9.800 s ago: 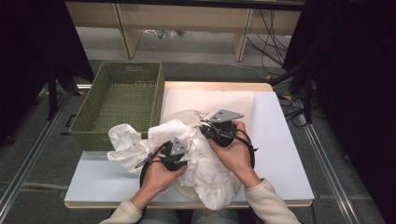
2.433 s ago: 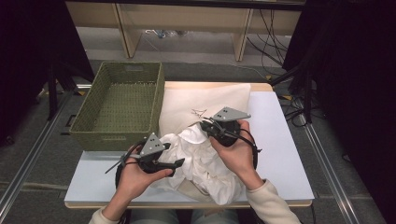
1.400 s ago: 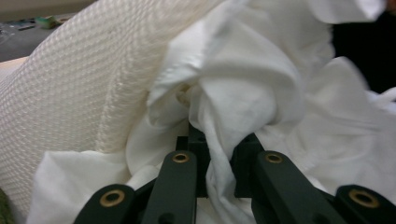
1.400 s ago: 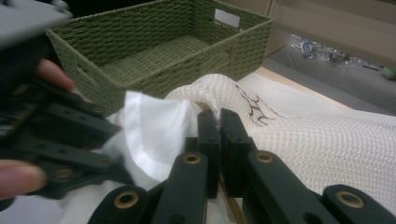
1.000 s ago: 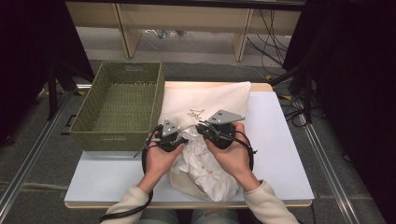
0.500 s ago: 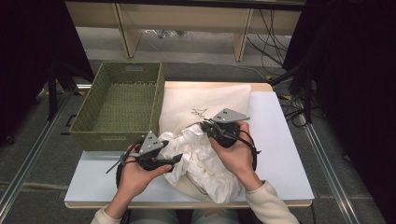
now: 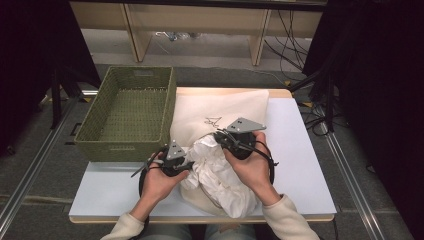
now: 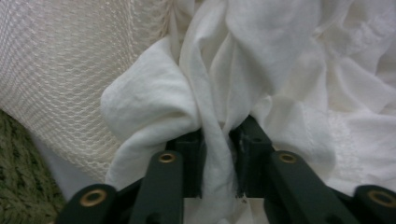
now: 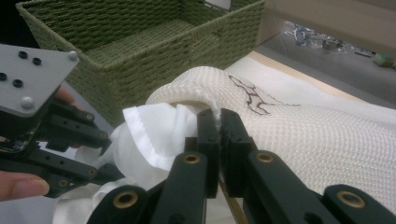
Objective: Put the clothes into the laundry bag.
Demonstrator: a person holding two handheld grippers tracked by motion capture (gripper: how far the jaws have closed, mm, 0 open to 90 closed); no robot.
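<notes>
Since half a second ago, little changed: left gripper (image 7: 186, 163) still low at the worktop's (image 7: 305, 165) near-left, a touch closer to the bundle; right gripper (image 7: 223, 136) unmoved at the bag's mouth. A full second ago, both grippers side by side at that mouth.

White cloth (image 8: 205, 79): thin, smooth, crumpled into soft folds, one twisted strand pinched between the left jaws, nearly closed around it. Half of it spilling from the mesh bag (image 9: 322, 135) at the worktop's middle, near the front edge.

Bag: cream, fine honeycomb weave, dark drawn mark on top, rolled rim clamped tight in the right jaws.

Green woven basket (image 7: 130, 107): rectangular, coarse braided walls, just beside the bag at far left.
</notes>
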